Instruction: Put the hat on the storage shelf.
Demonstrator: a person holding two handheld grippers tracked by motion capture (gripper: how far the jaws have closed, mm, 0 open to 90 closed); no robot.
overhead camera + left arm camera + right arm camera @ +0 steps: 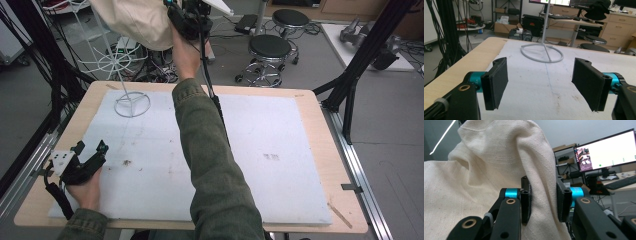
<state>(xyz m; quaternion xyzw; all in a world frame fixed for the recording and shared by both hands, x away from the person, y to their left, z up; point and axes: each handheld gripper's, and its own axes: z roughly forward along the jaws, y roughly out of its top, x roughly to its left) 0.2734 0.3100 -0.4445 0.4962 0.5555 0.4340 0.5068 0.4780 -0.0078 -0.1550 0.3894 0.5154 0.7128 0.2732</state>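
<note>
So the right gripper (543, 201) is clamped tight on a fold of the cream cloth bag (486, 170), jaws pinching the fabric between them with just the thickness of the cloth keeping them apart. In the high view that gripper (181, 19) is up at about 12 o'clock, past the far edge of the table (320, 165), and the bag (137, 20) hangs off it at roughly 11 o'clock, right above the white wire stand (131, 102). The bag looks like plain coarse-weave canvas, bunched and creased, with a stitched seam running along one edge. The left gripper (91, 148) sits way down at 8 o'clock, resting low over the white mat (260, 150), jaws spread wide with nothing between them. From its own camera the left gripper (540, 80) looks toward the stand's ring base (541, 53) at 12 o'clock.
</note>
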